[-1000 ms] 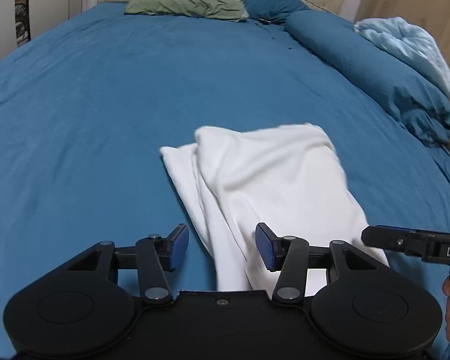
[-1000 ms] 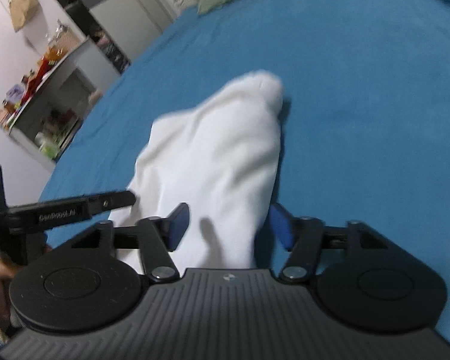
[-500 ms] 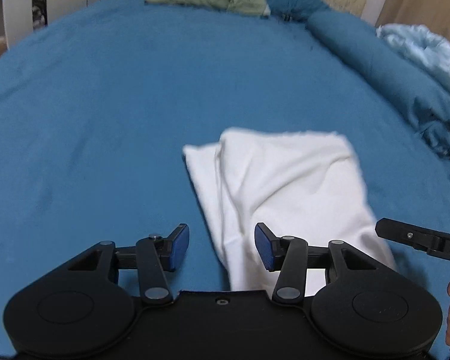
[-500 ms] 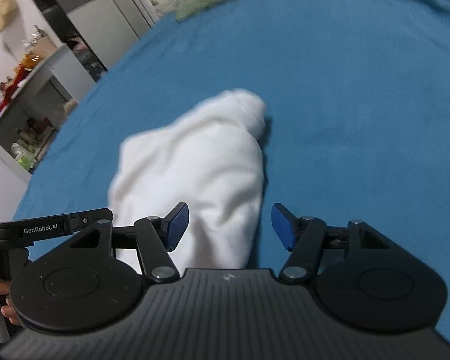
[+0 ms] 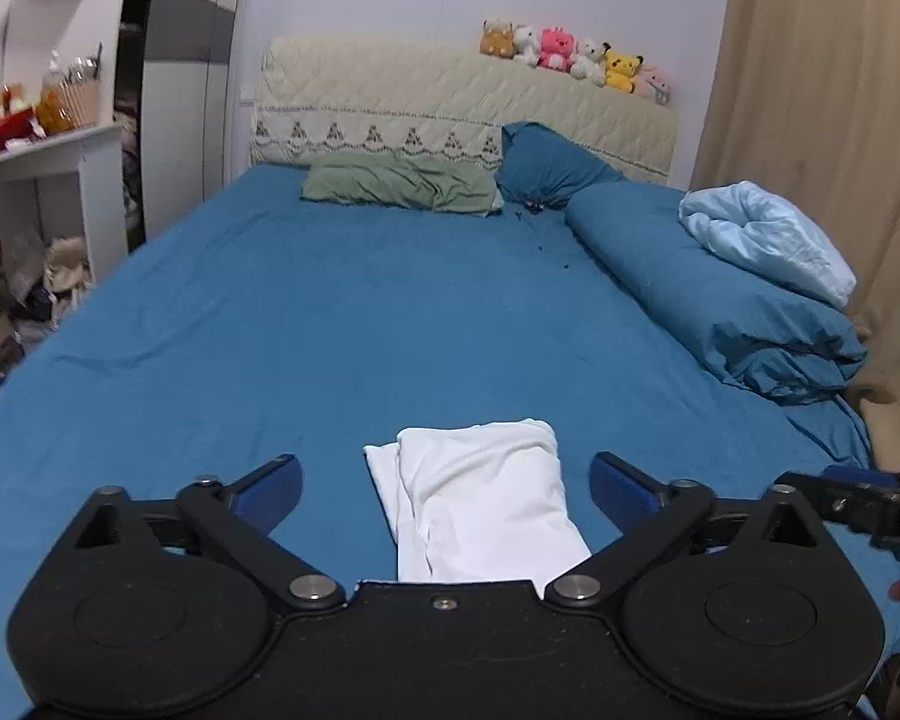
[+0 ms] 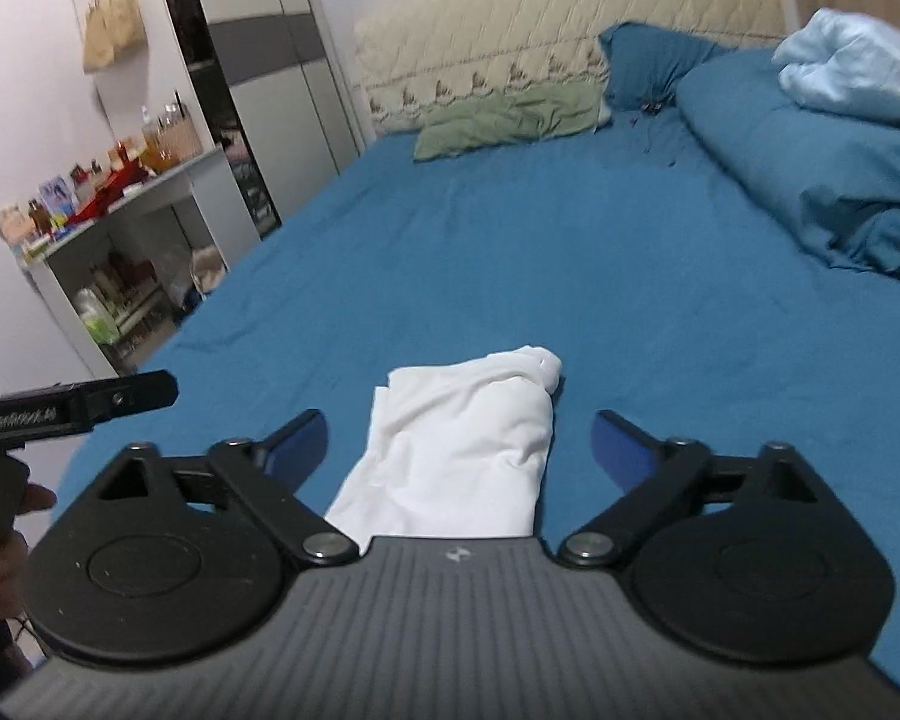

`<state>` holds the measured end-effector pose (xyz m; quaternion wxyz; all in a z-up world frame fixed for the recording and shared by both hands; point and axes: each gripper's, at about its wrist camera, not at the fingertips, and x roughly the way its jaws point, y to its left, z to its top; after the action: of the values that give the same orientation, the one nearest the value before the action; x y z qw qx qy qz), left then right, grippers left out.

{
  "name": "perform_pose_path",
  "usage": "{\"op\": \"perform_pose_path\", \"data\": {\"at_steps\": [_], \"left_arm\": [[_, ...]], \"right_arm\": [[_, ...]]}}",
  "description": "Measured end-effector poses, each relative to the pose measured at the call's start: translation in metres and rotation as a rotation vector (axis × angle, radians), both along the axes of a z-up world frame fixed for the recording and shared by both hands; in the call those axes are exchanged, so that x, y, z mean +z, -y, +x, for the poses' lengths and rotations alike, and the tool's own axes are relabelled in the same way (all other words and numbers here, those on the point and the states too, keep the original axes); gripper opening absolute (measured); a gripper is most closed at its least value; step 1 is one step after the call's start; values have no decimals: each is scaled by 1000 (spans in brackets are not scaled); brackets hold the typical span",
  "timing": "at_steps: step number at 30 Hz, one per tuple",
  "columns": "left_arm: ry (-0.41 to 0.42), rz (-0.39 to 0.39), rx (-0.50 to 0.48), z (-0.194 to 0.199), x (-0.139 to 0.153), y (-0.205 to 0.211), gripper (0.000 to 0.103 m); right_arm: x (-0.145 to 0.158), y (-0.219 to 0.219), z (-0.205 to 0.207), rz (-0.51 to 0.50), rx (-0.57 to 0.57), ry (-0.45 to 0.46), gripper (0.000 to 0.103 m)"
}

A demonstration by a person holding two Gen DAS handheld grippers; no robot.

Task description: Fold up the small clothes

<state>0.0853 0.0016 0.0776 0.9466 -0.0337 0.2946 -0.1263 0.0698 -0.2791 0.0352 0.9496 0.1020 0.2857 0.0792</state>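
Blue bed (image 5: 342,324) bears a folded white garment (image 5: 480,510), seemingly finished; above it, both grippers' jaws are opening, empty: left gripper (image 5: 444,489), right gripper (image 6: 459,441).

Blue bed (image 5: 342,324), quilted headboard (image 5: 390,102) (plush toys (image 5: 570,57)), beige curtain (image 5: 822,120)

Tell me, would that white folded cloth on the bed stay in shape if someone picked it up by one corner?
Probably not. The white cloth looks thin and soft, with loose creases, so it would likely droop and unfold. It seems light, and on the blue sheet a push would probably bunch it up instead of sliding it whole.
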Motion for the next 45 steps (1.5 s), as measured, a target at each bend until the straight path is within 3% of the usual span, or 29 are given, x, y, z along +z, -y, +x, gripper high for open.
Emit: {"op": "perform_pose_path", "data": {"at_steps": [6,9,14,22,34,45], "left_arm": [[-16,132,45,-51,-3,9,103],[-33,165,68,-68,-14,8,103],[-71,190,91,-83,-37,3,103],[-105,199,63,-94,-50,9,103],[-68,242,44,-93,-50,17,103],[-63,235,46,-92,-50,16,103]], "right_arm": [[17,-11,-58,-127,-66,-26,103],[6,-17,-76,-183,-103,-60,103],[-21,-23,-94,-188,-128,-131,103],[-43,-26,-101,-184,-158,-185,103],[-48,-29,-99,-199,-174,-202,103],[-50,-31,-97,-210,-171,-210,103]]}}
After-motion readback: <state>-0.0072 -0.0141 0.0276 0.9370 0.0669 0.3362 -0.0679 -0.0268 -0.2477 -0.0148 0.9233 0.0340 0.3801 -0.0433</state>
